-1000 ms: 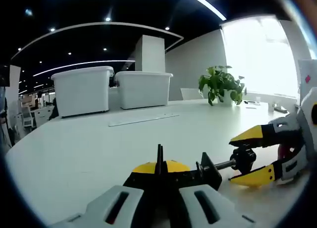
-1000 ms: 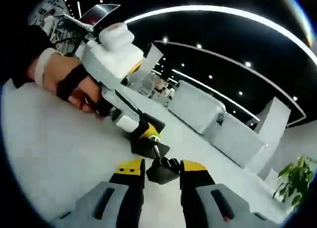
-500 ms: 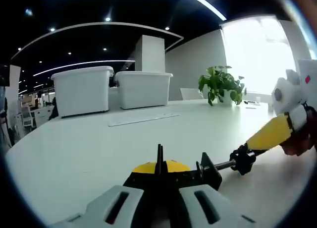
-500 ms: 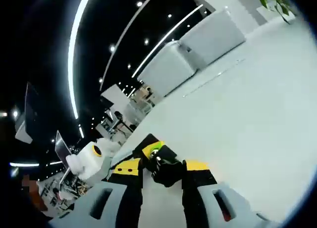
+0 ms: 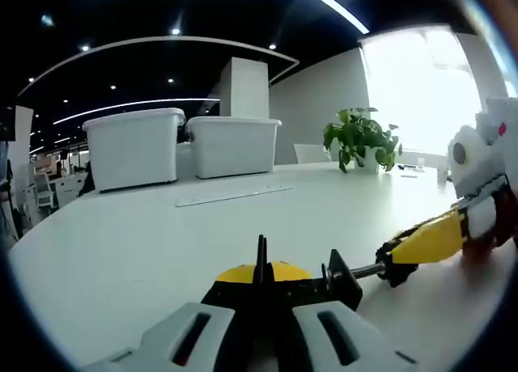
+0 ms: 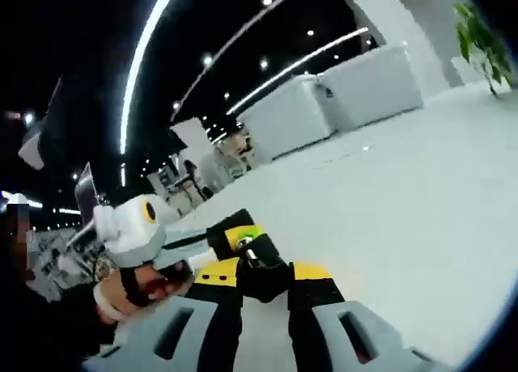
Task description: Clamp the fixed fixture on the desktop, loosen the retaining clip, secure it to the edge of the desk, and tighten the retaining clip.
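A black clamp fixture point(image 5: 279, 289) with a yellow part lies on the white desk point(image 5: 121, 251), and my left gripper point(image 5: 263, 309) is shut on its body. Its screw rod point(image 5: 356, 270) runs right to a black knob point(image 5: 396, 264). My right gripper point(image 5: 409, 252), yellow-tipped, comes in from the right and is shut on that knob. In the right gripper view the right gripper point(image 6: 263, 281) pinches the knob point(image 6: 261, 273), with the fixture's body point(image 6: 235, 230) just beyond. The white left gripper point(image 6: 198, 241) and the hand point(image 6: 137, 283) holding it sit at the left.
Two white lidded bins point(image 5: 133, 148) point(image 5: 233, 144) stand at the far side of the desk, with a long flat strip point(image 5: 235, 196) lying before them. A potted plant point(image 5: 363, 137) stands at the back right near a bright window.
The right gripper has rolled around the knob while staying shut on it; its jaws now appear edge-on in the left gripper view. The left gripper and fixture body have held still.
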The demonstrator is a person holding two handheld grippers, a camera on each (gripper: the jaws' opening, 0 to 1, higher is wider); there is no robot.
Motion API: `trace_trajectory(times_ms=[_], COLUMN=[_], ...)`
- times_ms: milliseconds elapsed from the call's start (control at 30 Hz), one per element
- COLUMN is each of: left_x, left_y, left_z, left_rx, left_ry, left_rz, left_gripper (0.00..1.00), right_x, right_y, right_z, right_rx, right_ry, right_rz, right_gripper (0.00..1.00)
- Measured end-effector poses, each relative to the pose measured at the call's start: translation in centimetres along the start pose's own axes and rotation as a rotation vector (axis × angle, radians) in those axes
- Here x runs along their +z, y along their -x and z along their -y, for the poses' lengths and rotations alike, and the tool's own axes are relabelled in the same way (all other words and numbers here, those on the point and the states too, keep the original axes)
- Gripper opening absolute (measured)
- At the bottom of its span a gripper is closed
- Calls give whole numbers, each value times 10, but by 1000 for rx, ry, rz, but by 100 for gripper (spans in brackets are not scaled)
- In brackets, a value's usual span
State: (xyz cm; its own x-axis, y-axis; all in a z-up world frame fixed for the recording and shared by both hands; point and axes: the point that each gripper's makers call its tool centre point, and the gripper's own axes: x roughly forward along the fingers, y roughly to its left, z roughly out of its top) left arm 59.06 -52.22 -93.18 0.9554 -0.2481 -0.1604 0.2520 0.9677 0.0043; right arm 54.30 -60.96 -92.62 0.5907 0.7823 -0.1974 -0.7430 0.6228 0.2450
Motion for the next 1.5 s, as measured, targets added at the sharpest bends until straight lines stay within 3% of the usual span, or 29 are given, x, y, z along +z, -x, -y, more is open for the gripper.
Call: trace_trajectory(times_ms=[200,367,433,500,633,700,733,767,833,933,967,1000,1067,1167,1300,1400,1500], left_x=[-1,0,-1,-1,-1,-2,-1,-1,-1,0,0,0,0,-1,-2,-1,-1], left_y=[-1,-1,-1,-1,-2,-3,-2,-1,-1,1,2,3,2,1,0,1,3], left_z=[-2,-2,-3,-3,-4,-4,-4,-3,-2,1,2,3,2,1,1,2,3], left_rx=[1,0,1,1,1,0,1,1,1,0,0,1,1,0,-2,-1,0], left_ry=[-1,-3,-2,-2,-1,0,-4,-2,-4,-5,-5,-5,-5,-5,-6,-6,-8], left_rz=[0,1,1,-1,-1,-2,-1,-1,-1,-1,0,0,0,-1,-1,-1,-1], left_gripper=[4,4,4,4,4,4,4,4,4,4,4,4,4,4,4,4,4], right_x=[3,6,4,3,3,4,6,5,11,23,25,28,27,10,-9,-6,-3], right_y=[2,0,2,3,4,3,3,3,5,10,10,11,10,9,3,-2,-7], right_z=[-11,-22,-27,-30,-30,-30,-29,-31,-35,-30,-28,-23,-6,12,6,13,23], right_rx=[-40,-81,-106,-117,-123,-120,-111,-77,-28,13,17,30,11,-18,34,28,25], right_ry=[336,753,880,943,949,1034,1008,907,637,274,192,50,-109,-231,-397,-488,-510], right_rz=[58,112,124,132,135,136,130,121,130,88,86,77,63,8,-70,-72,-81], right_gripper=[19,20,20,20,20,21,22,25,29,30,31,32,30,24,24,23,23])
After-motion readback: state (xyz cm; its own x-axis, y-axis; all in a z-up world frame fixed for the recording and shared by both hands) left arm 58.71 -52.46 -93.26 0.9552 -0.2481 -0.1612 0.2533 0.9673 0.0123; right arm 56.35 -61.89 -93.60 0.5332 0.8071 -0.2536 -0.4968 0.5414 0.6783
